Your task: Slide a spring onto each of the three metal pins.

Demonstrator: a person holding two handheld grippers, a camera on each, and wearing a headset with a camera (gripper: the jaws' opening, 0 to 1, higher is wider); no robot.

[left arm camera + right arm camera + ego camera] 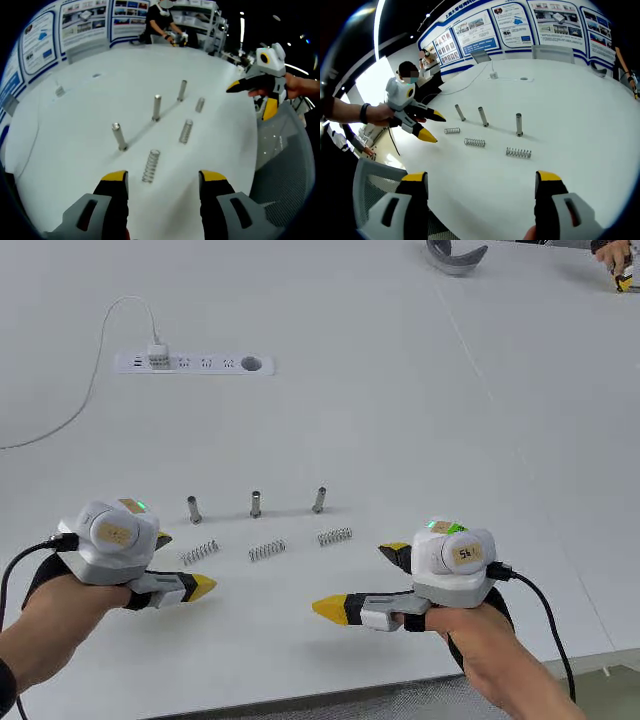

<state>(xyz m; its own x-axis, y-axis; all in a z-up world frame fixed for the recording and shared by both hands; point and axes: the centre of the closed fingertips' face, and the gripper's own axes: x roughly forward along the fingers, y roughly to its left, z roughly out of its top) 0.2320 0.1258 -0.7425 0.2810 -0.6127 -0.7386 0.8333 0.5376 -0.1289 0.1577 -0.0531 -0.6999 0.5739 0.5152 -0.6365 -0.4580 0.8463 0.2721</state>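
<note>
- Left tool (164, 176): over the near edge of the bench (400, 420), toward its left corner. Jaws spread, nothing between them.
- Right tool (481, 176): over the near edge, toward the right. Jaws spread, nothing between them.
- Springs, count three, in a row running from the left edge toward the right, just beyond the tool tips: first spring (199, 552), second spring (266, 550), third spring (334, 536). All three lie on their sides on the bare bench, clear of each other. None is on a pin.
- Pins, count three, in a second row just beyond the springs: first pin (194, 510), second pin (256, 504), third pin (319, 500). All three stand upright and carry nothing. Each spring lies near its pin without touching it.
- Power strip (190, 364), count one: white, flat on the bench well beyond the pins, toward the far left. One plug sits in its left end.
- Cable (80, 400), count one: white, running from that plug in a curve toward the left edge.
- Grey curved object (455, 255), count one: at the far edge; type cannot be determined.
- A second person (160, 22) stands at the far edge.
</note>
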